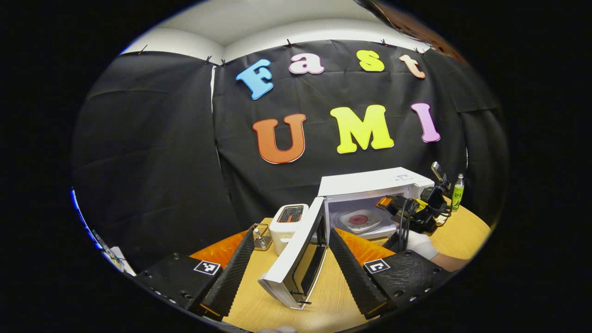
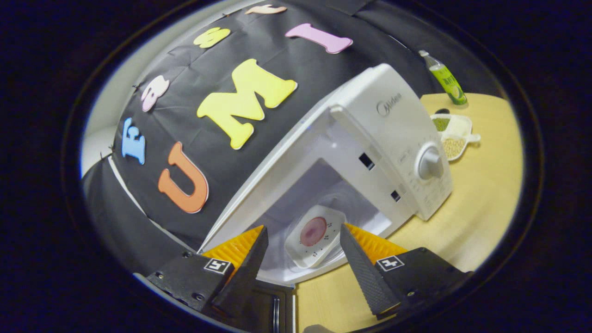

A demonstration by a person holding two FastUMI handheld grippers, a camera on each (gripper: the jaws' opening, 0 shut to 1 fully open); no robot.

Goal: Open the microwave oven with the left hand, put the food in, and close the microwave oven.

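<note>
**Microwave open, food inside, door next**

Microwave (image 1: 370, 194) stands toward the far edge of the table (image 1: 333, 296), its door (image 1: 296, 259) swung wide toward me. The plate of food (image 2: 314, 233) already lies on the oven floor, so I judge the loading done and the closing still to come.

My right gripper (image 2: 303, 259) sits at the mouth of the cavity, fingers spread, gripping nothing; the plate lies between and beyond them, apart from both. My left gripper (image 1: 289, 268) hangs in front of the door, fingers spread wide to either side of its free edge, not touching it as far as I can tell.

To close well, I would first draw the right gripper clear of the opening, or the door will strike it. Then I would lay one left finger flat against the door's outer face near the free edge and push in a smooth arc until it latches. A toaster (image 1: 289, 222) stands just beside the hinge side; I would stay away from it.
</note>
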